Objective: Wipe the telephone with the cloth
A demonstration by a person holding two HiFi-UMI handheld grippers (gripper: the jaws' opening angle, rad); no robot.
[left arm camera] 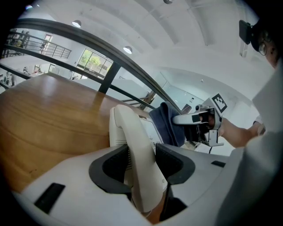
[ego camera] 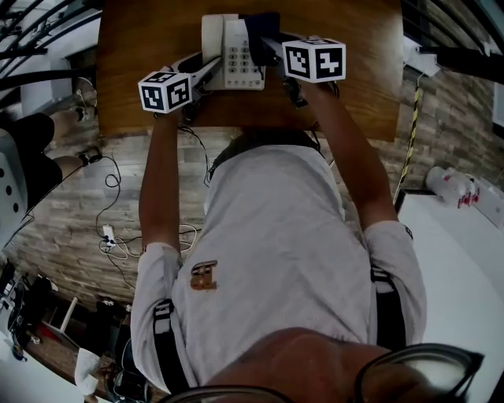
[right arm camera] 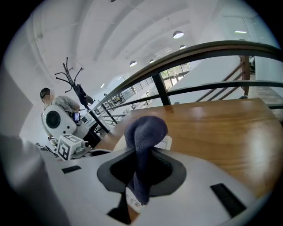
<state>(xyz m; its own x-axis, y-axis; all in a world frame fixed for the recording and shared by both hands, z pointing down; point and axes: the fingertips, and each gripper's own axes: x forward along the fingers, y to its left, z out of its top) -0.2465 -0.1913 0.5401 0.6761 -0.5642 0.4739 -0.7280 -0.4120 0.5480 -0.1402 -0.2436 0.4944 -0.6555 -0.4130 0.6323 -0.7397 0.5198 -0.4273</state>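
Observation:
A cream telephone (ego camera: 240, 55) stands on the wooden table (ego camera: 142, 47), its handset (ego camera: 211, 35) along its left side. My left gripper (ego camera: 206, 69) reaches in from the left. In the left gripper view it (left arm camera: 142, 152) is shut on the handset (left arm camera: 139, 172), which fills the gap between both pads. My right gripper (ego camera: 268, 43) comes from the right, shut on a dark blue cloth (ego camera: 260, 24) held over the phone's right side. In the right gripper view the cloth (right arm camera: 143, 141) stands up bunched between the jaws of that gripper (right arm camera: 142, 170), a white label hanging below.
The table's near edge runs just under both grippers. A dark railing (left arm camera: 88, 44) passes behind the table. Cables (ego camera: 110, 236) lie on the floor at the left. A white surface (ego camera: 457, 260) with bottles (ego camera: 453, 185) sits at the right. A white round machine (right arm camera: 57, 119) stands far left.

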